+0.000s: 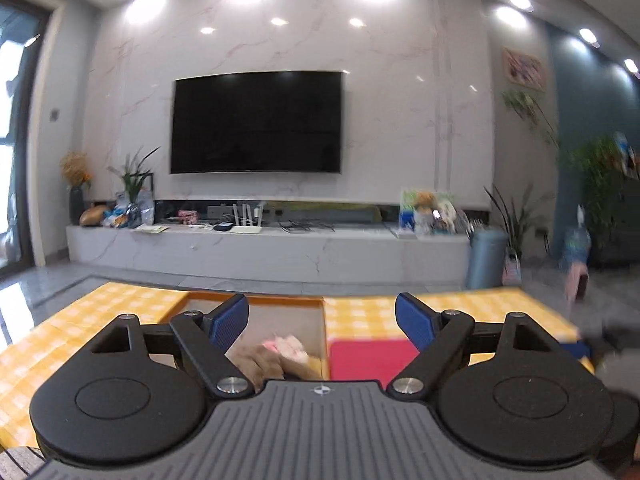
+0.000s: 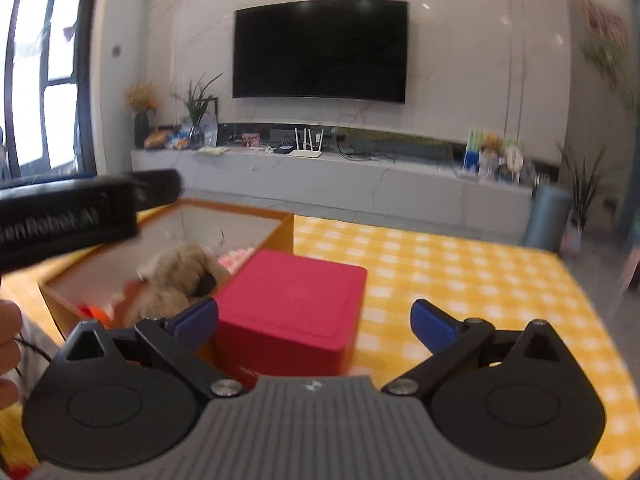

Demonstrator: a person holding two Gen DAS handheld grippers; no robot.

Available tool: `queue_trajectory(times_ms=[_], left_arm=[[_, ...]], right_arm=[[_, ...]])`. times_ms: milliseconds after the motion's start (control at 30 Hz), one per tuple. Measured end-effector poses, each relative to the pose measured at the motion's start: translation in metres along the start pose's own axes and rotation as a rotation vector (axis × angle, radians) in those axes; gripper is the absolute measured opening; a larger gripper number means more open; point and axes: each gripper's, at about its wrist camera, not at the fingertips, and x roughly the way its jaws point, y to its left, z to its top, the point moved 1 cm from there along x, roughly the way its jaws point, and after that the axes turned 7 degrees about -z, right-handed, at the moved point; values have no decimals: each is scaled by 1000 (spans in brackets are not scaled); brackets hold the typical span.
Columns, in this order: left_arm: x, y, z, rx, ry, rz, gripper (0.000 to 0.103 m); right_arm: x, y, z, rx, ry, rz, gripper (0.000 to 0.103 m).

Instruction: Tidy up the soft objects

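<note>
Between the wide-spread, empty jaws of the right gripper [image 2: 314,322] sits a red box [image 2: 294,300], with the orange bin [image 2: 276,224] at its left holding a blurred tan plush toy [image 2: 180,272], orientation unclear. Left gripper [image 1: 322,320] also gapes empty above the bin [image 1: 256,300], hiding most of the toy [image 1: 260,360].

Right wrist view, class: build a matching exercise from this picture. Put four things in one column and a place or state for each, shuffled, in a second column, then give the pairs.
Things:
1. plush dog
2. red box
3. television
4. right gripper

Places or states:
A. mounted on the marble wall
B. open, holding nothing
C. inside the orange box
D. on the yellow checked cloth, beside the orange box

Pairs: 1-C, 2-D, 3-A, 4-B
</note>
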Motion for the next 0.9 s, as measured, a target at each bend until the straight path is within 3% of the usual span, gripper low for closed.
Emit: queue_trajectory(times_ms=[133, 333, 900], left_arm=[[8, -18, -7, 59, 49, -3, 97], [17, -20, -14, 22, 100, -17, 98], [24, -13, -21, -26, 128, 7, 98]], right_arm=[[11, -8, -8, 8, 14, -10, 100], [18, -19, -12, 63, 28, -12, 100], [20, -17, -19, 51, 57, -41, 100]])
